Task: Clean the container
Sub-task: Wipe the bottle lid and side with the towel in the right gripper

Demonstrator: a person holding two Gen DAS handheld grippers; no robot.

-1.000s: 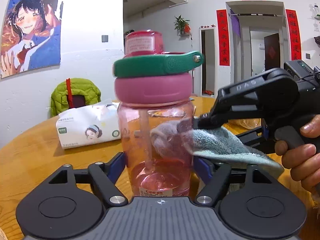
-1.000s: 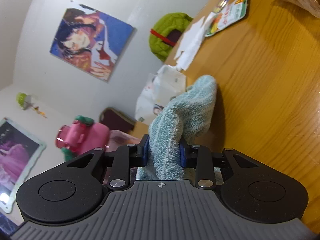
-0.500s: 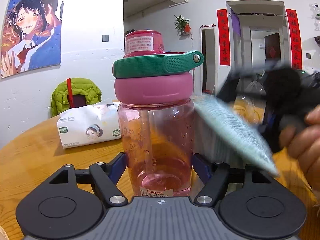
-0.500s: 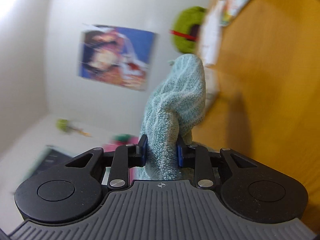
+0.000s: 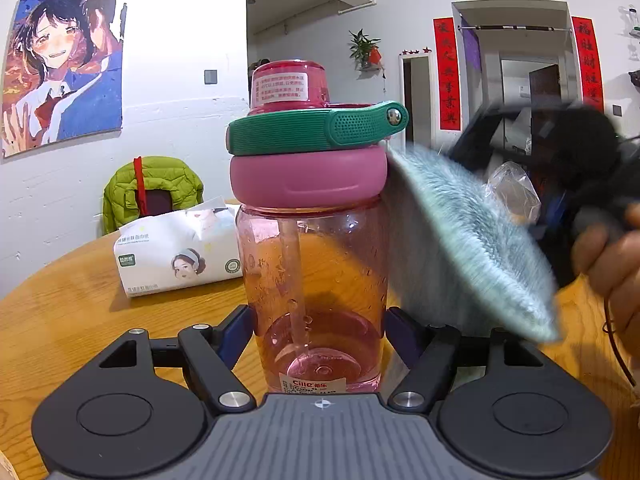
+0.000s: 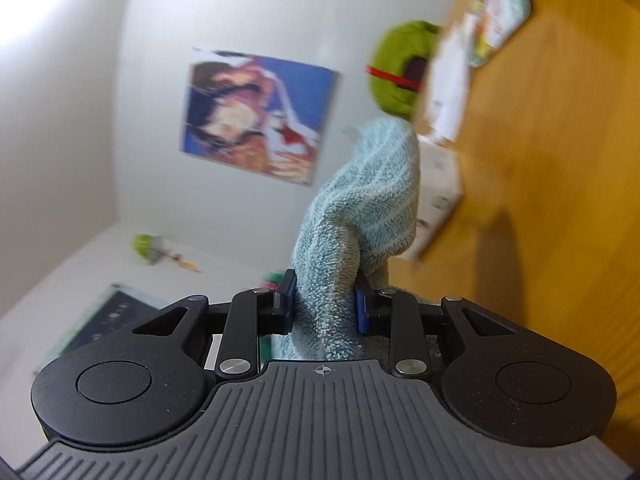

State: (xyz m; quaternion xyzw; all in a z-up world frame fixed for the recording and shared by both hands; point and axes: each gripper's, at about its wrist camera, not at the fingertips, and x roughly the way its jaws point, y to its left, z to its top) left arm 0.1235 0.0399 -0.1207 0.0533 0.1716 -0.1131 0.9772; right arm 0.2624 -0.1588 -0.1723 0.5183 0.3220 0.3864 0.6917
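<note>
left gripper (image 5: 318,332) is clamping the upright pink water bottle (image 5: 316,264) at frame centre | right gripper (image 6: 325,306) is pinching the teal towel (image 5: 472,240), touching the bottle's right side below its lid

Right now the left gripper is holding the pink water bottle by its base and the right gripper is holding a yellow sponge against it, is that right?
Not quite. The left gripper does hold the pink water bottle near its base, but the right gripper holds a light blue-green cloth, not a yellow sponge. The right wrist view shows its jaws shut on the cloth, and the left wrist view shows the cloth at the bottle's side.
</note>
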